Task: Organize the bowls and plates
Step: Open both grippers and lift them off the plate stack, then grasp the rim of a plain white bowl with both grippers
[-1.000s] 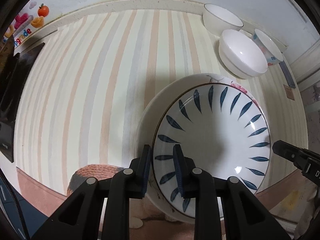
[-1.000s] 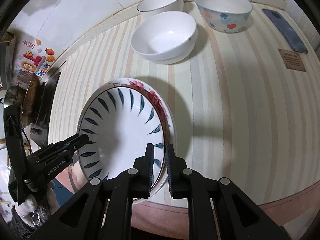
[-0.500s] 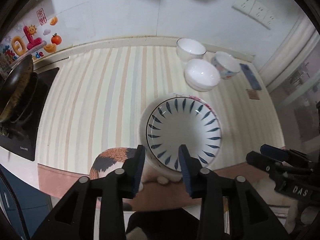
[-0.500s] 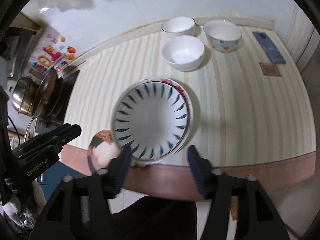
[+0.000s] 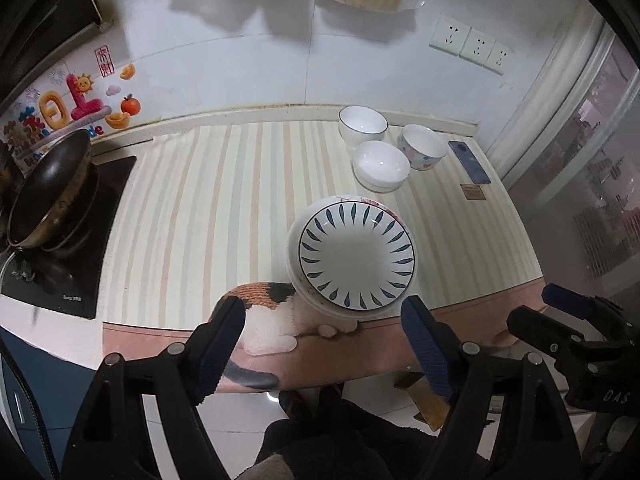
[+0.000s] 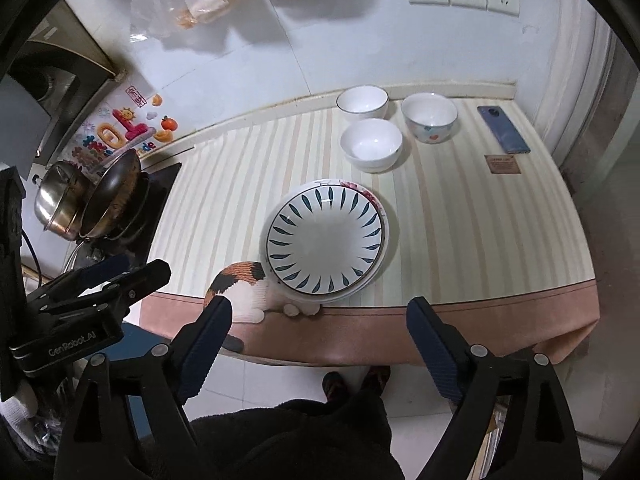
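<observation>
A white plate with blue leaf marks (image 5: 356, 254) lies on top of a stack of plates near the front edge of the striped table (image 5: 192, 208); it also shows in the right wrist view (image 6: 325, 238). A floral plate rim (image 6: 358, 189) peeks out beneath it. Stacked white bowls (image 6: 371, 143), a white bowl (image 6: 362, 101) and a flowered bowl (image 6: 429, 117) stand at the back right. My left gripper (image 5: 322, 350) and right gripper (image 6: 318, 344) are both open, empty, and held off the table's front edge, below the plates.
A cat-patterned mat (image 6: 240, 280) lies under the plates' left front. A phone (image 6: 503, 129) and a brown card (image 6: 502, 164) lie at the right. A stove with a pan (image 5: 48, 188) and a steel pot (image 6: 60, 196) stands to the left.
Both grippers let go of the blue-leaf plate, opened wide, and pulled back and up from the table. The plate now rests on the stack.
</observation>
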The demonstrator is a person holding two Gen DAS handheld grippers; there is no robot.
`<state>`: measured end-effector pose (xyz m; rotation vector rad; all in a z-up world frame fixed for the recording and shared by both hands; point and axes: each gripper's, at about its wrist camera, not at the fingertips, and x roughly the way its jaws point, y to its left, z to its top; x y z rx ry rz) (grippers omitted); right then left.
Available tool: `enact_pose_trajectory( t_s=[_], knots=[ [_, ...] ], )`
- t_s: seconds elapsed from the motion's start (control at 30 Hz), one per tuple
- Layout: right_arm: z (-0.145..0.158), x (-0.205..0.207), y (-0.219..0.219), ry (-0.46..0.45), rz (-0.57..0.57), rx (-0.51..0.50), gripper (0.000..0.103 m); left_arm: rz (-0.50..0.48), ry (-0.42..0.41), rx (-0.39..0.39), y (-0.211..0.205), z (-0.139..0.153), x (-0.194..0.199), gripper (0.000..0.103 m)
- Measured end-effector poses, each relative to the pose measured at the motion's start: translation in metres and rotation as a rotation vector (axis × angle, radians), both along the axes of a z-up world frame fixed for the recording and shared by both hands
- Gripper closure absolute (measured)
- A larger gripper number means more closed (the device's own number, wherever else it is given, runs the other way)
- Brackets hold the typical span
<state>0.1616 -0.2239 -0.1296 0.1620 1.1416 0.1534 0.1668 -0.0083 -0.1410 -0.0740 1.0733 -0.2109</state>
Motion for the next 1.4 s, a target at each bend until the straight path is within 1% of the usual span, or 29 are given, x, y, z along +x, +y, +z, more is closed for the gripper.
enact_pose_trajectory(
  t_s=[0.13, 0.27, 0.4, 0.5, 0.6, 0.63, 0.7, 0.77, 0.83, 0.87, 0.93, 0.97, 1.03, 1.07, 1.1, 1.13, 1.17, 1.2, 1.23, 1.27, 1.3, 1.33, 1.37, 1.4],
  knots=[
    [0.010, -0.011, 0.004, -0.008, -0.008, 0.003, 0.011, -0.013, 0.010, -0.009, 0.001, 0.002, -0.007, 0.023],
    [0.010, -0.013, 0.001, -0.007, -0.017, 0.012, 0.011, -0.009, 0.022, -0.009, 0.000, -0.001, -0.007, 0.023],
    [0.004, 0.001, -0.012, 0.007, -0.025, 0.045, 0.011, 0.012, 0.022, -0.007, -0.007, -0.002, 0.003, 0.023],
    [-0.003, 0.022, -0.027, 0.004, -0.034, 0.075, 0.011, 0.040, 0.010, -0.002, -0.016, -0.004, 0.024, 0.023],
    [-0.013, 0.055, -0.048, 0.004, -0.035, 0.115, 0.011, 0.083, -0.006, 0.022, -0.026, -0.009, 0.055, 0.023],
    [-0.019, 0.072, -0.058, 0.010, -0.041, 0.130, 0.011, 0.097, -0.005, 0.026, -0.029, -0.012, 0.068, 0.023],
    [-0.029, 0.101, -0.070, 0.019, -0.043, 0.146, 0.011, 0.130, -0.007, 0.029, -0.036, -0.020, 0.097, 0.023],
    [-0.045, 0.137, -0.085, 0.035, -0.044, 0.167, 0.011, 0.150, 0.011, 0.029, -0.045, -0.032, 0.130, 0.023],
    [-0.061, 0.166, -0.095, 0.055, -0.045, 0.178, 0.011, 0.162, 0.047, 0.028, -0.054, -0.047, 0.164, 0.023],
    [-0.073, 0.186, -0.102, 0.071, -0.043, 0.186, 0.011, 0.164, 0.082, 0.016, -0.057, -0.057, 0.183, 0.023],
    [-0.093, 0.217, -0.112, 0.086, -0.040, 0.194, 0.011, 0.162, 0.152, -0.034, -0.062, -0.077, 0.214, 0.023],
    [-0.102, 0.230, -0.116, 0.094, -0.040, 0.194, 0.011, 0.169, 0.184, -0.047, -0.065, -0.089, 0.230, 0.023],
    [-0.123, 0.256, -0.123, 0.114, -0.042, 0.200, 0.012, 0.158, 0.226, -0.081, -0.072, -0.109, 0.256, 0.024],
    [-0.138, 0.273, -0.127, 0.129, -0.046, 0.208, 0.013, 0.158, 0.236, -0.085, -0.076, -0.116, 0.264, 0.024],
    [-0.146, 0.282, -0.129, 0.140, -0.049, 0.211, 0.014, 0.148, 0.252, -0.096, -0.081, -0.126, 0.274, 0.024],
    [-0.160, 0.296, -0.131, 0.160, -0.049, 0.221, 0.017, 0.145, 0.263, -0.099, -0.085, -0.134, 0.282, 0.030],
    [-0.171, 0.306, -0.132, 0.173, -0.052, 0.226, 0.024, 0.137, 0.274, -0.106, -0.089, -0.143, 0.290, 0.035],
    [-0.178, 0.313, -0.133, 0.182, -0.054, 0.230, 0.030, 0.126, 0.287, -0.108, -0.094, -0.152, 0.297, 0.037],
    [-0.191, 0.324, -0.132, 0.199, -0.047, 0.236, 0.034, 0.118, 0.298, -0.103, -0.097, -0.160, 0.305, 0.047],
    [-0.199, 0.328, -0.130, 0.209, -0.047, 0.234, 0.043, 0.105, 0.312, -0.101, -0.102, -0.169, 0.311, 0.056],
    [-0.209, 0.335, -0.130, 0.217, -0.050, 0.237, 0.053, 0.094, 0.326, -0.105, -0.106, -0.177, 0.317, 0.061],
    [-0.215, 0.338, -0.131, 0.220, -0.048, 0.238, 0.060, 0.086, 0.335, -0.111, -0.109, -0.184, 0.320, 0.072],
    [-0.224, 0.344, -0.130, 0.228, -0.043, 0.229, 0.073, 0.077, 0.338, -0.114, -0.112, -0.190, 0.323, 0.078],
    [-0.230, 0.347, -0.129, 0.229, -0.041, 0.231, 0.079, 0.067, 0.335, -0.109, -0.116, -0.194, 0.325, 0.080]
  ],
)
